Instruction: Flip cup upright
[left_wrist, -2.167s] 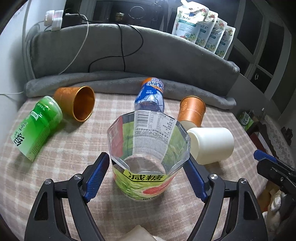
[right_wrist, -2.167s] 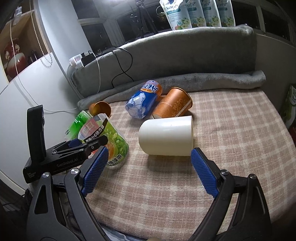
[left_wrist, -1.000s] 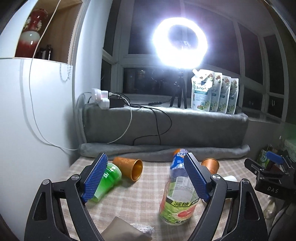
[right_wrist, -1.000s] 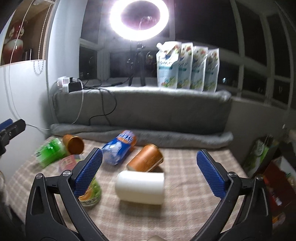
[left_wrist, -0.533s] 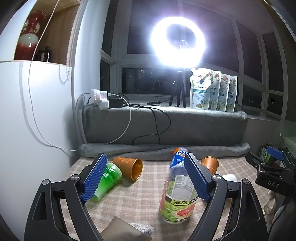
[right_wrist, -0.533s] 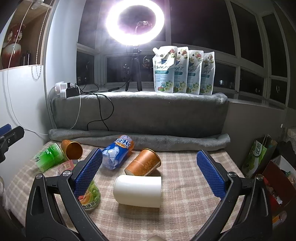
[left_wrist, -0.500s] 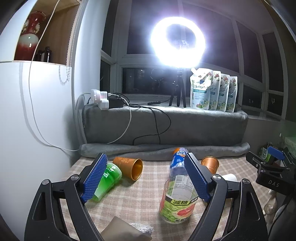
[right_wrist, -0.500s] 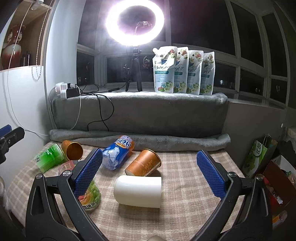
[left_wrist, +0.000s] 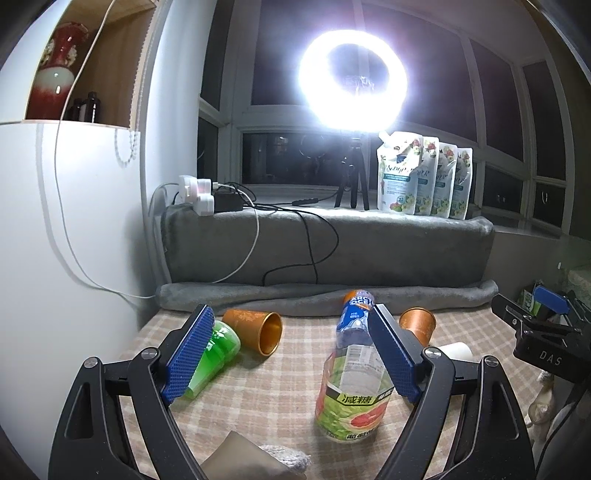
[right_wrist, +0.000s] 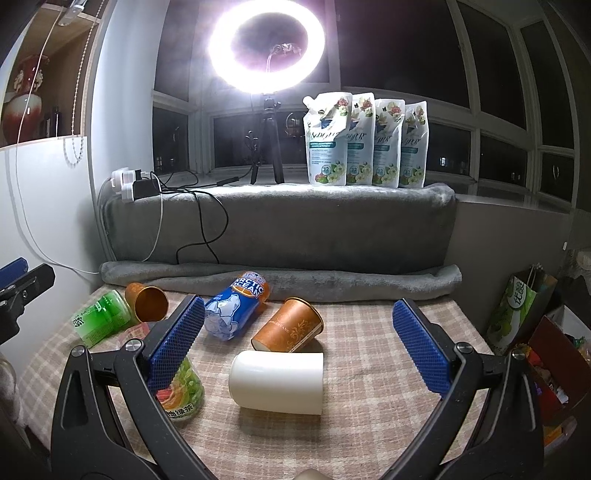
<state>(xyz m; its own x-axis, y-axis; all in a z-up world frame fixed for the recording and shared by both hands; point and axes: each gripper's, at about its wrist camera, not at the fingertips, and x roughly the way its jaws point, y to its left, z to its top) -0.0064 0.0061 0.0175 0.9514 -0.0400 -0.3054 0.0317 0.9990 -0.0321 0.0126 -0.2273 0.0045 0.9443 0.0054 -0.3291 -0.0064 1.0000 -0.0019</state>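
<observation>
A clear cup with a green and red label stands upright on the checked tablecloth, and shows partly behind my right finger in the right wrist view. My left gripper is open and empty, pulled back above the table's near edge. My right gripper is open and empty. A white cup lies on its side in front of it. Two copper cups lie on their sides.
A blue bottle-shaped cup and a green cup lie on their sides. A grey blanket roll lines the table's back edge. A ring light and detergent pouches stand on the sill. Bags sit right of the table.
Since 2.2 s ago my left gripper let go of the labelled cup, left upright, and pulled back and up. My right gripper also drew back. Both have held still over the last half second.
</observation>
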